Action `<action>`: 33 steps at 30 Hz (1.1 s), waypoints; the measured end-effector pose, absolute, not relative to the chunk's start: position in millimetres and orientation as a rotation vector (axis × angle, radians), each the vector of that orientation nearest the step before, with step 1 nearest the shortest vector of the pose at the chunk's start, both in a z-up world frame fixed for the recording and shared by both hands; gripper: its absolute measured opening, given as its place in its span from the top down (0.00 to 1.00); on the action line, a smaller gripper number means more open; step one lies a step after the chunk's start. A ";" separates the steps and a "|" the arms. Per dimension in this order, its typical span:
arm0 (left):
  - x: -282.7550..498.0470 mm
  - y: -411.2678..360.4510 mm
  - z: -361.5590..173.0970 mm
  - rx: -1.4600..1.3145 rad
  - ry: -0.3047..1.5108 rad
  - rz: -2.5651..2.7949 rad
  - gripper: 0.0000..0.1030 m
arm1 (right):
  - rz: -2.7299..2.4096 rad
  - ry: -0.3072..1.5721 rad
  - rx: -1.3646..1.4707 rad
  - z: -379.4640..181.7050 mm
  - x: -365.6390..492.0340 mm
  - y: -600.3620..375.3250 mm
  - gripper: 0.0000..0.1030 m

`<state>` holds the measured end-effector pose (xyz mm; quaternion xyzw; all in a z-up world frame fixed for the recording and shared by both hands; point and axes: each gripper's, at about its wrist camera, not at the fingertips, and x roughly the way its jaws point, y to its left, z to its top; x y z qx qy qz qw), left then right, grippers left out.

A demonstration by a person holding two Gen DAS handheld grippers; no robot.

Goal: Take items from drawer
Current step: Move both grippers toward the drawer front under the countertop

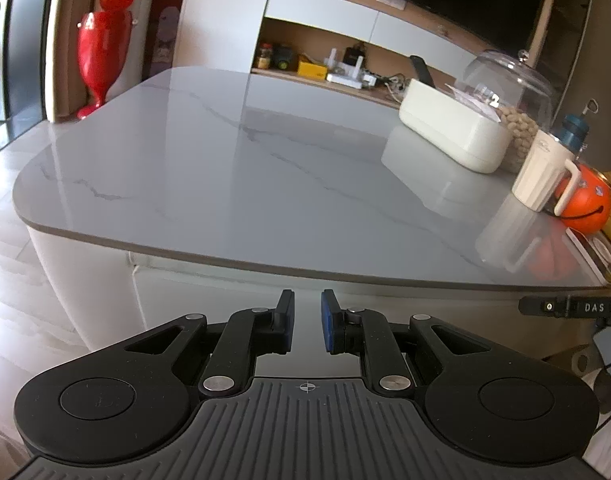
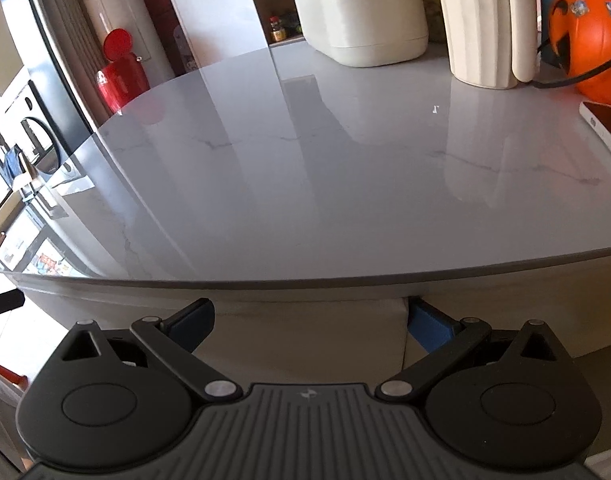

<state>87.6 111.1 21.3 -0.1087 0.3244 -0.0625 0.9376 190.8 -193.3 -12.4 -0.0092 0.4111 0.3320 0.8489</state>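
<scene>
The drawer itself does not show as a drawer in either view; only a pale front panel [image 2: 305, 332] under the bench edge sits ahead of the right tongs [image 2: 311, 320], and a vertical seam at its right side may be the drawer's edge, though I cannot tell. No items are visible. The right tongs stand spread wide, empty, with the panel between their blue pads but not touched. The left tongs [image 1: 307, 320] are nearly clenched, a narrow gap left, grasping nothing, and aim at the bench lip.

From here the risk, as I judge it, is a poor hold: the panel shows no handle, so the pads could slip off a smooth face or catch the overhanging lip of the bench [image 1: 233, 184] instead.

The bench is glossy grey marble-look stone, bare in the middle. A cream box [image 1: 453, 128], a ribbed cream jug [image 2: 485, 24] and an orange pumpkin pail [image 2: 589, 36] stand along its far side. Beyond stand a red vase [image 1: 101, 44] and open shelving [image 1: 329, 64].
</scene>
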 end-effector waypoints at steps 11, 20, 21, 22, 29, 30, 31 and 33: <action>88.1 104.8 21.7 -0.196 0.663 -0.151 0.85 | 1.115 0.831 -0.089 6.1 128.1 -181.2 0.19; 86.3 125.3 22.5 -0.247 0.654 -0.052 0.85 | 0.809 0.776 -0.162 2.7 135.0 -181.2 0.12; 86.7 129.7 24.5 -0.256 0.650 -0.026 0.85 | 0.773 0.809 -0.112 2.9 145.4 -187.6 0.12; 87.8 137.0 27.7 -0.269 0.646 0.017 0.85 | 0.748 0.843 -0.067 1.5 158.1 -193.6 0.10; 88.3 194.1 26.0 -0.357 0.675 0.100 0.85 | 0.782 0.912 -0.094 0.9 188.0 -195.3 0.07; 89.9 200.6 24.4 -0.359 0.686 0.106 0.85 | 0.802 0.909 -0.118 0.5 185.9 -194.5 0.05; 90.3 208.1 22.6 -0.355 0.697 0.113 0.85 | 0.817 0.902 -0.138 -0.4 184.6 -194.4 0.04; 92.0 221.1 20.8 -0.358 0.705 0.115 0.85 | 0.827 0.888 -0.166 -1.8 183.0 -193.0 0.04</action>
